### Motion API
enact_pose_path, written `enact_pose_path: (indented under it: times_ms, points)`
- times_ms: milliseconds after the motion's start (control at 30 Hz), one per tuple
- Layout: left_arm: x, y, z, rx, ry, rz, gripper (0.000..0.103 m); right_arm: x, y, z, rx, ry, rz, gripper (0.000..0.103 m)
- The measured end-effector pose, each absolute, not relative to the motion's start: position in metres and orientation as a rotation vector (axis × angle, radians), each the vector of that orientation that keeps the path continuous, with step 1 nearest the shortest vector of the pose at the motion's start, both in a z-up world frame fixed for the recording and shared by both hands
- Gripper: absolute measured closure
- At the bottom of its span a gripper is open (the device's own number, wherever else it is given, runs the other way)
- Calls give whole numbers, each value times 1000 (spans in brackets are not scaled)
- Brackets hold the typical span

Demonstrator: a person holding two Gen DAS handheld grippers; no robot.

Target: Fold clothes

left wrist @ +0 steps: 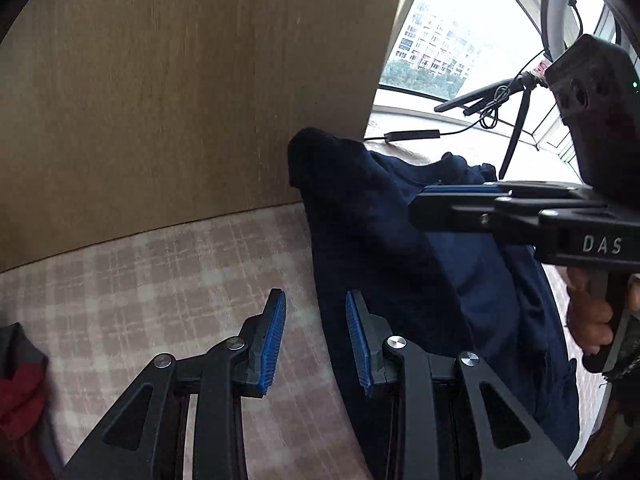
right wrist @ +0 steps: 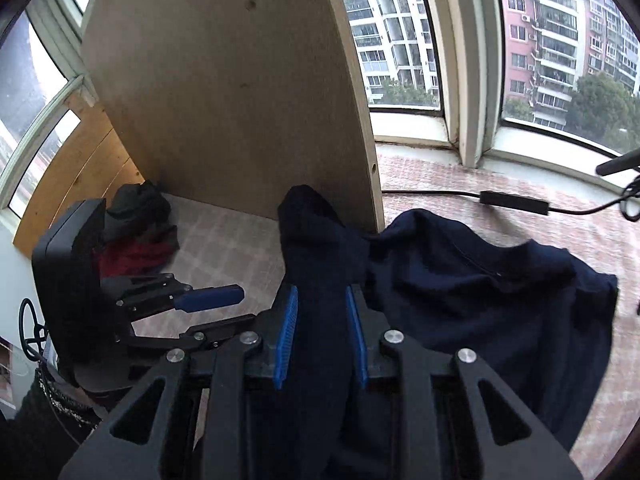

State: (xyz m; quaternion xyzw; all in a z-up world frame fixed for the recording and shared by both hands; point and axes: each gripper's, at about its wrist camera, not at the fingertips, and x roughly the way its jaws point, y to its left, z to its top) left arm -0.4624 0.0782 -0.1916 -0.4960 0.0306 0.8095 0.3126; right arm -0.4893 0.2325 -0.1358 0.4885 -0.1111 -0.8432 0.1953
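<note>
navy garment (right wrist: 480, 280) soft, limp, light; grab hem edges near bed (left wrist: 160, 272) middle. both tongs, left gripper (left wrist: 316, 336) and right gripper (right wrist: 322, 336), part open, gripping nothing.

High-rise home: bay window (right wrist: 404, 40), checked bedding (left wrist: 140, 276), clothes pile (right wrist: 136, 232).

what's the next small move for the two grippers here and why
Probably lower both to re-grip the dark navy garment: it lies rumpled on the pink checked cover, the left gripper open and empty beside it, the right gripper open above it.
</note>
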Motion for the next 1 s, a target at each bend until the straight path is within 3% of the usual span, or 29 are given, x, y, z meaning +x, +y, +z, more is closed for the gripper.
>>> enact_pose_path:
  times_ms: [133,200,267,333,433,500,567,633,667,700,833,900,1000]
  points:
    - [-476,88,-203,-1299,63,2091,74,-513,232,-162,1401,-339,-2316,78]
    - [-477,95,-208,-1298,79,2083,81,-517,236,-168,1385,-403,-2279,78]
    - [-478,98,-210,-1291,45,2069,100,-518,240,-172,1361,-466,-2240,78]
    - [-476,99,-207,-1273,22,2070,100,-518,243,-175,1326,-513,-2204,98]
    - [-471,98,-198,-1233,9,2073,100,-511,249,-165,1337,-415,-2340,101]
    - [-468,101,-194,-1216,26,2072,100,-506,250,-159,1397,-240,-2508,97]
    - [-465,106,-192,-1199,75,2082,100,-497,246,-147,1339,-209,-2518,96]
    - [-465,109,-193,-1210,102,2086,100,-490,234,-135,1277,-173,-2501,84]
    - [-465,110,-193,-1214,100,2088,100,-488,226,-129,1253,-139,-2491,69]
    - [-466,111,-193,-1216,96,2085,100,-487,217,-127,1231,-86,-2493,62]
    - [-470,111,-196,-1240,116,2081,100,-505,199,-142,1313,89,-2528,63]
    - [-473,109,-196,-1268,94,2053,99,-508,215,-145,1367,42,-2526,65]
    - [-477,104,-191,-1261,98,2072,75,-477,262,-124,1265,-128,-2561,64]
